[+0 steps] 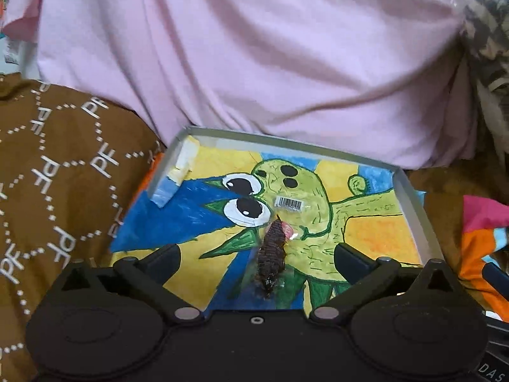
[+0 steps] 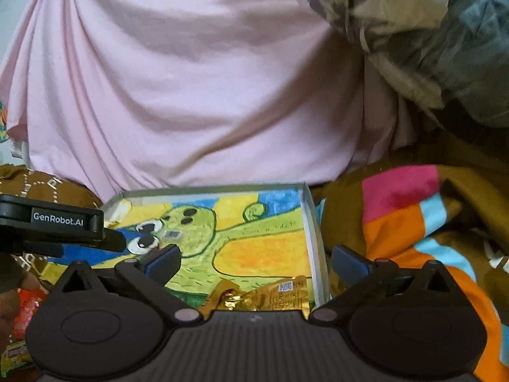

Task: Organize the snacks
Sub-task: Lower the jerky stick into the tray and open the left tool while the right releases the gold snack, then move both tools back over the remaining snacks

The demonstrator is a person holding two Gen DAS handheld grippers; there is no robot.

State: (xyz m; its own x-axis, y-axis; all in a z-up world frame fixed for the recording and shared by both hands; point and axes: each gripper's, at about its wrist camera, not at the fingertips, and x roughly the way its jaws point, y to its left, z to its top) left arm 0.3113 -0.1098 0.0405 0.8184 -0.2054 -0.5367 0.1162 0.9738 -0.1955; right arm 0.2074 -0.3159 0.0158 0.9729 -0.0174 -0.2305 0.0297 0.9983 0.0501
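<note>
1. Looking through the left wrist camera, I see my left gripper with its jaws spread wide and nothing pressed between the pads. Below and between the fingers lies a dark, ridged snack in a clear wrapper, resting on the floor of a shallow grey-walled tray. The tray floor is covered by a bright crayon drawing of a green, big-eyed creature on yellow and blue. A small barcode sticker sits just beyond the snack. A brown cloth with white "PF" lettering lies left of the tray, and pink fabric fills the background behind it.

2. Switching to the right wrist camera, I see my right gripper also standing wide apart, gripping nothing. A gold foil snack packet lies in the near right corner of the same tray, close against its right wall and just under the gripper body. The left gripper, labelled GenRobot.AI, reaches in from the left edge over the tray. A colourful patchwork cloth lies right of the tray. Red wrappers show at the lower left, too blurred to identify.
</note>
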